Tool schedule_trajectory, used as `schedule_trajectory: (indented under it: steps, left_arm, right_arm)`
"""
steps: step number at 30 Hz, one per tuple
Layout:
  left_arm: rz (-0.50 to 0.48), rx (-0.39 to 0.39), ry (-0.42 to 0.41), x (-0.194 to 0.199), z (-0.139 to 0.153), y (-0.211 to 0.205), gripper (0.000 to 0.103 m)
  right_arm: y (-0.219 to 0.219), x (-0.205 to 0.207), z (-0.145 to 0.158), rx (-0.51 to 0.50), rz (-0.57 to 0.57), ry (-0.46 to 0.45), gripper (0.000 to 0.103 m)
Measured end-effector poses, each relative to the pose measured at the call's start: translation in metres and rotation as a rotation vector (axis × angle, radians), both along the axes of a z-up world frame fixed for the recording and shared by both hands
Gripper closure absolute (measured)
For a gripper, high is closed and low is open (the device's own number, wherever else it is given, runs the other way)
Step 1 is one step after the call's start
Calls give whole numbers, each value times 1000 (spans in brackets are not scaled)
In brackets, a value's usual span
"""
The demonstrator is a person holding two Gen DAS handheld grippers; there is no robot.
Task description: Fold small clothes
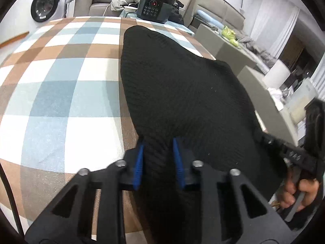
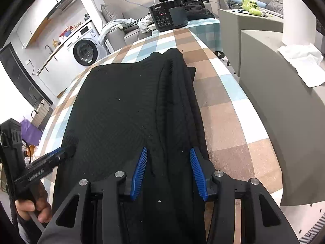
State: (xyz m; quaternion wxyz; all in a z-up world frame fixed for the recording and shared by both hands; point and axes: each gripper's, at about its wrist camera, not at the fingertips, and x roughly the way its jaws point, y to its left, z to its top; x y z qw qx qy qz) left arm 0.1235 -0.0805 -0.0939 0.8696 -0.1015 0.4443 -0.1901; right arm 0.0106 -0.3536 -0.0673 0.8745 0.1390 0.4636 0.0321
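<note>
A black ribbed knit garment (image 1: pixel 178 93) (image 2: pixel 121 101) lies lengthwise on the checked tablecloth (image 1: pixel 50 93) (image 2: pixel 223 105), with a folded, layered edge along its right side in the right wrist view. My left gripper (image 1: pixel 158 142) is shut on the near edge of the cloth, which bunches between its blue pads. In the right wrist view the left gripper (image 2: pixel 63 154) bites the garment's near left corner. My right gripper (image 2: pixel 168 149) grips the thick folded edge, pads against the cloth on both sides. The left wrist view shows the right gripper (image 1: pixel 264 137) at the garment's right edge, held by a hand (image 1: pixel 300 193).
A black electric cooker (image 1: pixel 154 6) (image 2: pixel 168 17) stands at the table's far end. A grey unit (image 2: pixel 274 101) with a white cloth (image 2: pixel 302 65) on it runs close along the table's right side. A washing machine (image 1: pixel 45 6) stands far left.
</note>
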Motion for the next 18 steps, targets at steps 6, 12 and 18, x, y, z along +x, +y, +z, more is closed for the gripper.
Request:
schedule_trajectory:
  steps: [6, 12, 18]
  left_arm:
    - [28, 13, -6, 6, -1, 14, 88]
    - [138, 45, -7, 5, 4, 66, 88]
    - [246, 104, -14, 2, 9, 112, 88]
  right_arm:
    - [17, 7, -1, -7, 25, 0, 72]
    - [62, 30, -2, 19, 105, 1, 72]
    - [126, 45, -1, 8, 218, 0, 72]
